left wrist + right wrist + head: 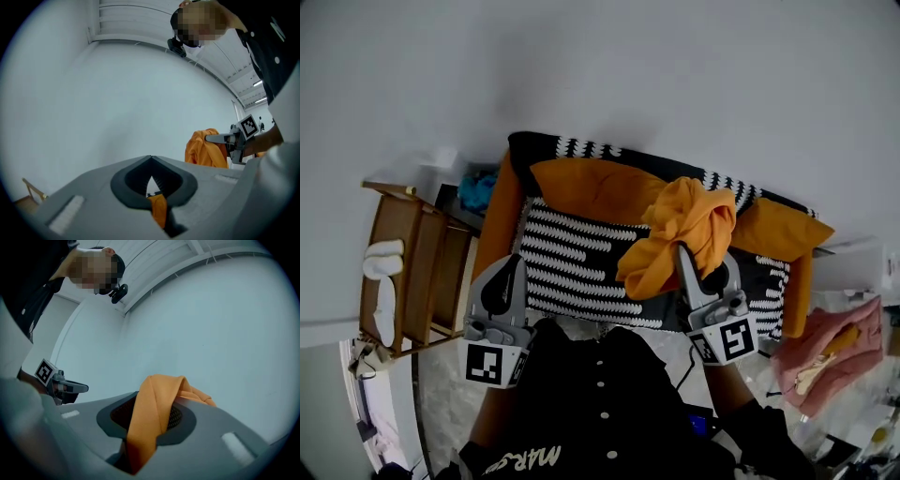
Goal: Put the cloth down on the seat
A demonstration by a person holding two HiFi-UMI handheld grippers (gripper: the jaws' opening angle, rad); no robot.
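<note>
The right gripper has its jaws clamped on a bunched orange cloth, which hangs above the right half of the black-and-white striped seat of an orange armchair. The left gripper waits by the chair's left arm, jaws pressed together on nothing. A fold drapes over the right jaws, so on release it may snag there. Dropped from this height, the cloth could slide off the seat's front edge.

Looks like a lived-in home room: an orange armchair draped with a black-and-white throw against a white wall, a wooden rack beside it, pink clothes heaped nearby.
</note>
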